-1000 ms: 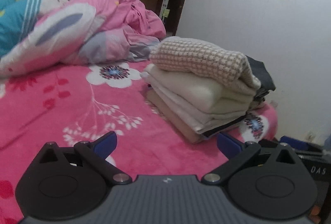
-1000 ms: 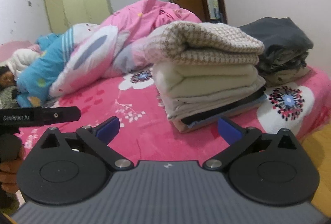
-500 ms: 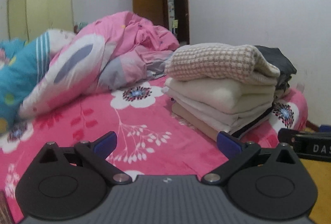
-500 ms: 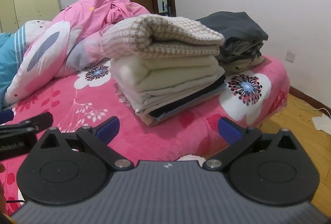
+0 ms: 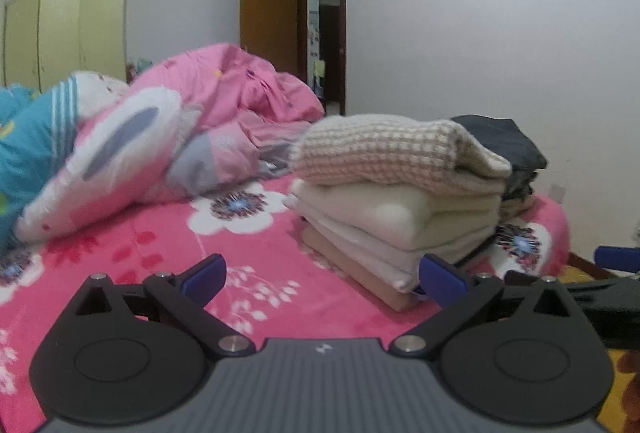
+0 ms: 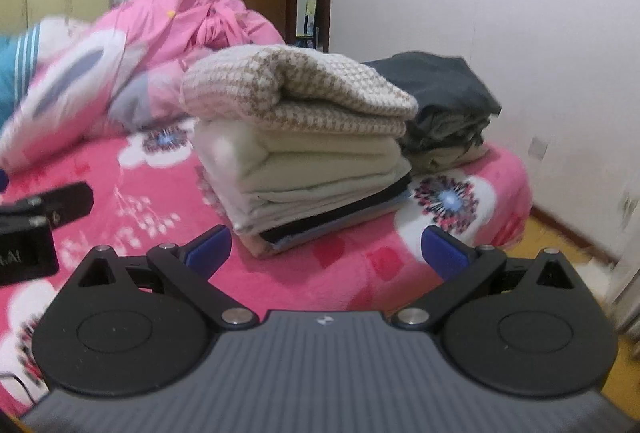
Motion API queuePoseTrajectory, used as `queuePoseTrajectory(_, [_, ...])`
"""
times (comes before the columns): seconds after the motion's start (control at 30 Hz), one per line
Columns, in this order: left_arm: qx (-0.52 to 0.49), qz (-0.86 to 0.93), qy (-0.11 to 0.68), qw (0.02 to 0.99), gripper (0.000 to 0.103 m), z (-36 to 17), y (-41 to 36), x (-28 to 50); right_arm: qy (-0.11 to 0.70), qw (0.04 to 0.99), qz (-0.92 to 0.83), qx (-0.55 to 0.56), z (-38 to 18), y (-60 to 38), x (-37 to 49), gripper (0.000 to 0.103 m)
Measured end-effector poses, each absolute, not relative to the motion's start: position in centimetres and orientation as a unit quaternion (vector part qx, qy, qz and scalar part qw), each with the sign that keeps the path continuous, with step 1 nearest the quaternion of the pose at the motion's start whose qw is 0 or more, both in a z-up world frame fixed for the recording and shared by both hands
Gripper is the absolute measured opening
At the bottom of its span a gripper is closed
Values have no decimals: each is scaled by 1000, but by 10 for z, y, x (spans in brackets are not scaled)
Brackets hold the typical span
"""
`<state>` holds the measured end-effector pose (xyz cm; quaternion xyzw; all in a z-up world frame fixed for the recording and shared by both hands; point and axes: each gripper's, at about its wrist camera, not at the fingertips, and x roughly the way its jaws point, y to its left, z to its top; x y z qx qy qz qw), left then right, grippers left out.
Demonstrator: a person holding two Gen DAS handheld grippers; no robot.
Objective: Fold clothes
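A stack of folded clothes (image 5: 396, 209) (image 6: 308, 157) sits on the pink flowered bed (image 5: 168, 253) (image 6: 352, 269), topped by a beige checked knit (image 5: 384, 153) (image 6: 296, 89) over cream pieces. Behind it lies a smaller pile of dark grey folded clothes (image 5: 508, 149) (image 6: 440, 93). My left gripper (image 5: 322, 275) is open and holds nothing, short of the stack. My right gripper (image 6: 324, 251) is also open and holds nothing, in front of the stack's near corner. The left gripper's body (image 6: 36, 221) shows at the left edge of the right wrist view.
A crumpled pink duvet (image 5: 224, 113) (image 6: 172, 29) and a blue-and-white pillow (image 5: 28, 145) fill the far side of the bed. A wooden door (image 5: 268, 5) stands open, yellow wardrobes (image 5: 64, 33) line the back wall, and wooden floor (image 6: 560, 241) lies right of the bed.
Both grippers have drawn back and lifted from the bed, so the stack looks lower and farther. The right view has swung rightward. Both grippers stay open.
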<state>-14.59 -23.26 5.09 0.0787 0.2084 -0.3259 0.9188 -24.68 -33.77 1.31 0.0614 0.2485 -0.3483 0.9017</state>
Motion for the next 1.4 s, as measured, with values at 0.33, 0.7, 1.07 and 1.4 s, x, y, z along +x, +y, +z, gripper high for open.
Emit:
queuePoseTrajectory(0.33, [56, -300, 241, 921, 103, 50, -234, -145, 271, 900, -337, 58, 11, -333, -246, 102])
queuePoseTrajectory(0.7, [48, -294, 238, 925, 103, 53, -228, -142, 271, 896, -345, 59, 9, -330, -245, 102])
queuePoseTrajectory(1.07, [46, -290, 232, 927, 103, 54, -225, -140, 265, 897, -348, 63, 11, -329, -244, 102])
queuePoseTrajectory(1.4, [53, -280, 228, 931, 103, 53, -224, -140, 268, 897, -345, 69, 10, -332, -243, 102])
